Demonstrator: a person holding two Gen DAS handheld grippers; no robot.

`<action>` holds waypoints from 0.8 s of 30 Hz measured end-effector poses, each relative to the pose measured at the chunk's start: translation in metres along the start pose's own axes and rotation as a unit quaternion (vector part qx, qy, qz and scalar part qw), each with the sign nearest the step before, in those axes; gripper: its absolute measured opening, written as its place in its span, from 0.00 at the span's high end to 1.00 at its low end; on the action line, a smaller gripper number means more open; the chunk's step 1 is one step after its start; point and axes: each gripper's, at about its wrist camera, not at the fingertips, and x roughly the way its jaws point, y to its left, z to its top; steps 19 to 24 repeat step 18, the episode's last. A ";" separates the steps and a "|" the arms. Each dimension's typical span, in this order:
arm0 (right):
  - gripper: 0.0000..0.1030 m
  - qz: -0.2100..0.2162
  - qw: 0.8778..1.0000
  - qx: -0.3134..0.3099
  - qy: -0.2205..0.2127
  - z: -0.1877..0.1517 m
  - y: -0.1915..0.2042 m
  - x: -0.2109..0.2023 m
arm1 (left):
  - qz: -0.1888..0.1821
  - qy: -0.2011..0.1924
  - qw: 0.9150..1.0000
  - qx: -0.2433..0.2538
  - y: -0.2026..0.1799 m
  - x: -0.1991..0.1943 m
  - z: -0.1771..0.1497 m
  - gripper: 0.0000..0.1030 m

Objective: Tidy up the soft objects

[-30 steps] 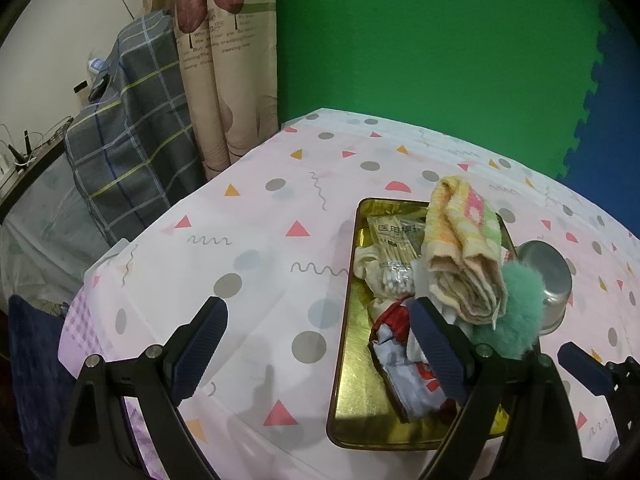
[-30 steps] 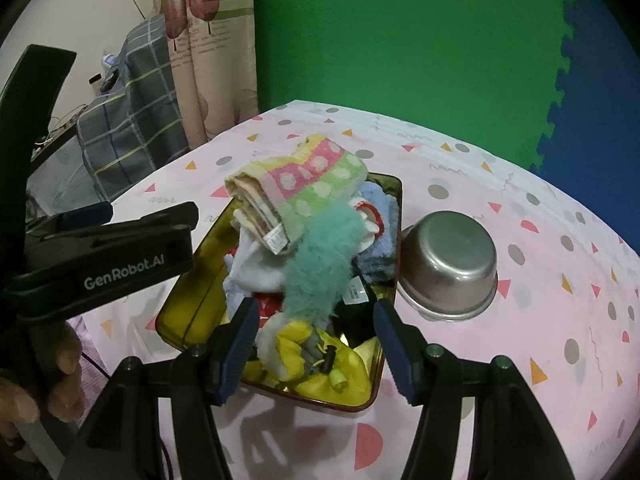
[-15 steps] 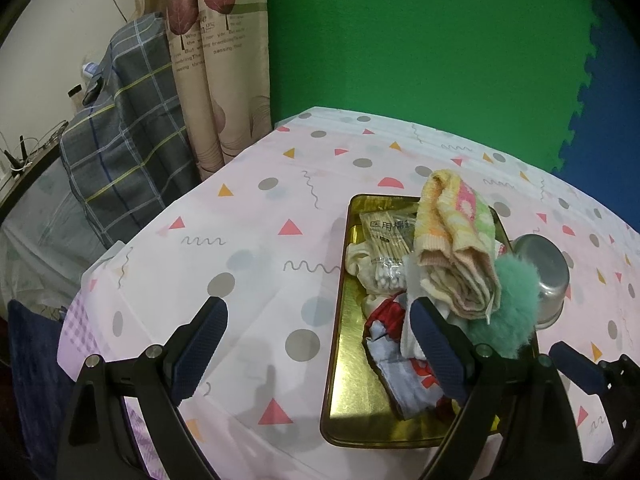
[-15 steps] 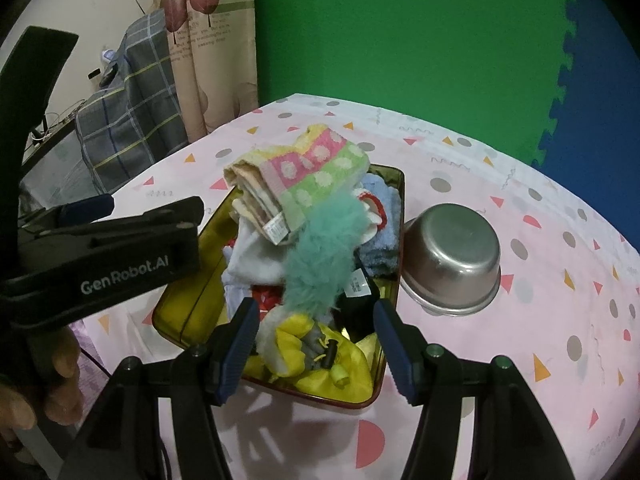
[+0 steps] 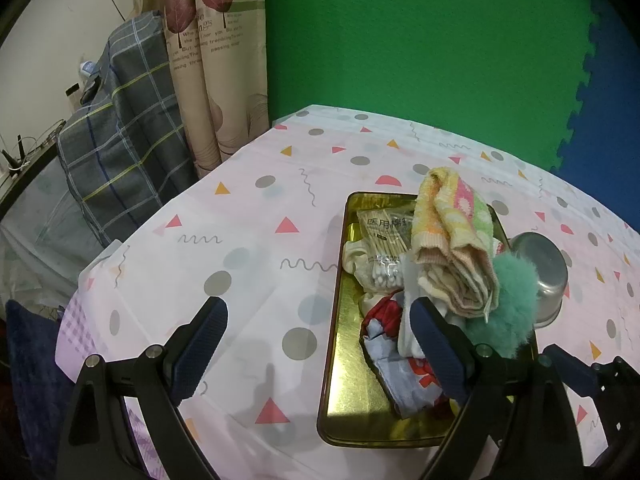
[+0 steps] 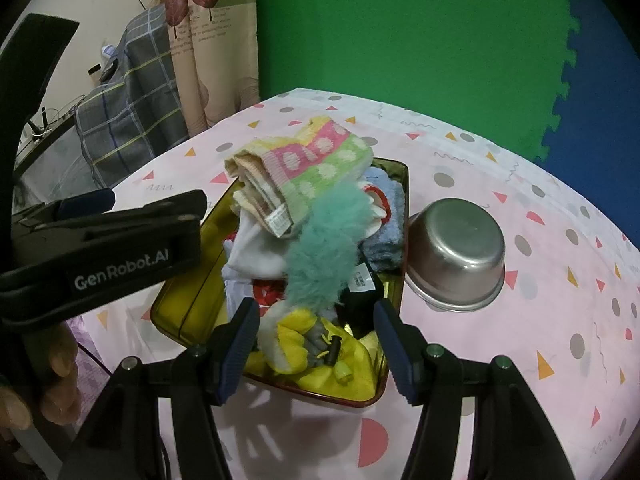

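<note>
Both claws hang wide and empty: the right gripper (image 6: 314, 342) over the gold tray's (image 6: 184, 300) near end, the left gripper (image 5: 318, 354) beside it. Soft things sit heaped inside (teal pompom (image 6: 326, 248), folded towel (image 6: 304, 168) topmost). A steel bowl (image 6: 456, 256) crowds the tray's right side.

Black hand-held gripper (image 6: 314, 344), blue ribbed pads (image 6: 240, 346), possibly rubber; silver screws.
</note>
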 end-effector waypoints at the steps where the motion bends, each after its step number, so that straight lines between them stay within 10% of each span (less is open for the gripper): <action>1: 0.41 -0.001 1.000 0.000 0.000 0.000 0.000 0.000 | 0.000 0.000 1.000 0.000 0.000 0.000 0.000 0.12; 24: 0.41 0.002 1.000 -0.002 0.004 0.000 0.001 0.002 | -0.008 -0.001 1.000 0.000 -0.001 0.000 -0.002 0.12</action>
